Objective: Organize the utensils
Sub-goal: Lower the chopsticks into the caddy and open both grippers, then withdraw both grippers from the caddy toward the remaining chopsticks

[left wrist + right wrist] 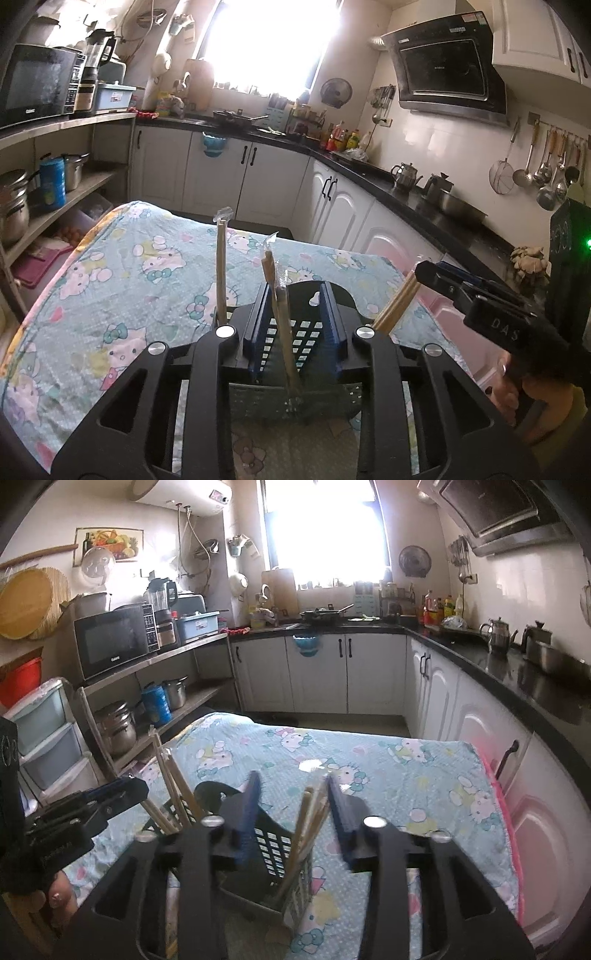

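Chopsticks (282,306) in clear wrappers stand leaning between my left gripper (295,314) jaws, their lower ends down inside the black slotted utensil holder (295,339) that sits directly under and ahead of those jaws; the blue fingers (332,317) are spread wide and I see neither pad touching a stick, so the left holds nothing. One more wrapped stick (221,273) stands just outside the left finger, upright in the same holder, and a further bundle (397,306) leans out past the right finger, up toward the tip of the right gripper as it shows at the edge of that view. On my right gripper (295,812) the jaws are also well apart, with a small bunch of chopsticks (306,830) rising between them from the holder's near compartment; the picture is smeared there, and I cannot tell whether a pad grazes them, though nothing looks pinched. The holder rests on the cartoon-cat tablecloth (388,775) below both sets of jaws, and the cloth stretches away ahead of them toward the white kitchen cabinets (317,672)
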### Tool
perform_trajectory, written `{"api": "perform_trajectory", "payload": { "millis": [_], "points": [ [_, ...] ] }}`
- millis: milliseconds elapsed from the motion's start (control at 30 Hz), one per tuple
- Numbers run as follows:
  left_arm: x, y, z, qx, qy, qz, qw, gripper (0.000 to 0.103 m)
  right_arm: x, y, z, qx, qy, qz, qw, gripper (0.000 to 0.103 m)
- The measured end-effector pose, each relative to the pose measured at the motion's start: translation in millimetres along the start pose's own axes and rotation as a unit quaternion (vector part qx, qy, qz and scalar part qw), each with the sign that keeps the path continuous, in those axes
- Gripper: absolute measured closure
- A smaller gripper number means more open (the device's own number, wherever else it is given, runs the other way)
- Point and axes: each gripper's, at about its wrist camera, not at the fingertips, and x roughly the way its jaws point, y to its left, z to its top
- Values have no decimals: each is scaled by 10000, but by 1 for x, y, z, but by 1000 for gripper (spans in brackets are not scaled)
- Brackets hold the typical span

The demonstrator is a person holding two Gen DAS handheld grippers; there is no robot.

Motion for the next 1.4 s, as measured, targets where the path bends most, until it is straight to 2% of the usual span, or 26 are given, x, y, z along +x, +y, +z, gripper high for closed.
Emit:
{"api": "perform_trajectory", "payload": {
  "millis": [67,167,267,600,667,733,900,1033,1400],
  "points": [
    [-3,0,1,-6,-8,9,10000,81,-3,1,0,-29,12,14,10000,58],
    [-10,0,2,-18,-40,22,10000,73,-8,0,0,-22,-20,7,10000,50],
    [-19,2,3,-32,-90,43,9999,68,-15,2,0,-75,-57,-6,10000,48],
    [-43,9,-7,-137,-36,154,9998,43,-41,10,-7,-244,-81,-86,9996,30],
    [-50,10,-9,-152,-40,179,9997,39,-46,12,-10,-249,-86,-83,9996,28],
    [-56,11,-11,-154,-50,176,9997,29,-50,13,-13,-244,-80,-77,9996,26],
    [-73,13,-18,-125,-23,166,9998,16,-60,17,-24,-250,-26,-83,9997,24],
    [-83,11,-27,-67,-9,202,9998,12,-68,19,-32,-225,4,-83,9997,23],
    [-98,17,-44,-13,70,231,9997,12,-75,27,-61,-186,241,-59,9995,23]
  ]
}}
